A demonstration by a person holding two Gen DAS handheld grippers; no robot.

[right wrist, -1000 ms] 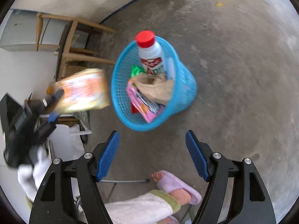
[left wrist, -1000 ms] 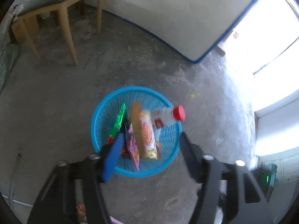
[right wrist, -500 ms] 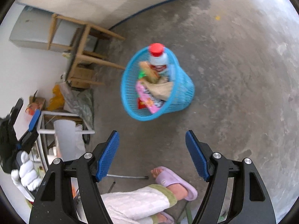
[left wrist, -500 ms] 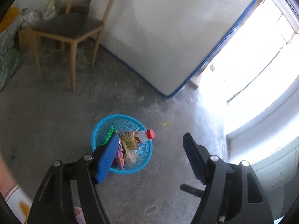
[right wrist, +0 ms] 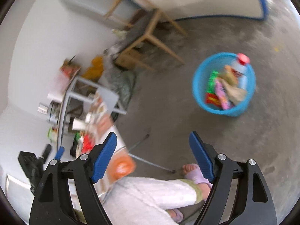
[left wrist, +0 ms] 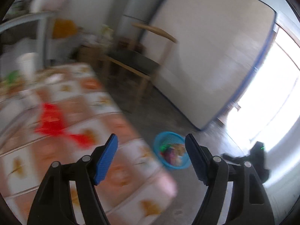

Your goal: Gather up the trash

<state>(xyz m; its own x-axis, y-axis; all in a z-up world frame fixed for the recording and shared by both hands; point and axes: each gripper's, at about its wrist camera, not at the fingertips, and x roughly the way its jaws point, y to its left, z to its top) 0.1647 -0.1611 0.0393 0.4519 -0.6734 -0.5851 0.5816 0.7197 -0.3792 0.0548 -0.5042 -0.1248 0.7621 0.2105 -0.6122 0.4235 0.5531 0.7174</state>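
- Trash mostly in blue basket (left wrist: pixel 171 154) on floor, L wrist view: basket at 5 o'clock of frame centre, just past R fingertip of left gripper (left wrist: pixel 151 160); wrappers inside, blurred.
- Left gripper: jaws opening, nothing btwn them, no grip.
- Table w/ patterned cloth (left wrist: pixel 78 131) fills 8 o'clock side; red wrapper (left wrist: pixel 50 121) lies on it at 9 o'clock, heavy motion blur, can't tell exact type.
- Chair (left wrist: pixel 135 65) at 12 o'clock, near white panel.
- R wrist view: basket (right wrist: pixel 224 83) at 2 o'clock, well apart from right gripper (right wrist: pixel 152 157); holds bottle w/ red cap (right wrist: pixel 241 65), green, pink, red wrappers.
- Right gripper: jaws opening, empty, nothing btwn pads.
- Table edge at 8 o'clock w/ red + green bits (right wrist: pixel 87 142), white cup (right wrist: pixel 78 124); too blurred to ID.
- Person's leg and sandalled foot (right wrist: pixel 195 172) at 6 o'clock.
- Step, my read: both grippers empty, heading for table to fetch next piece.
- Next move prob needs: line up open jaws over red wrapper, come down flat to cloth, pinch thin foil w/o snagging cloth, then carry to basket.
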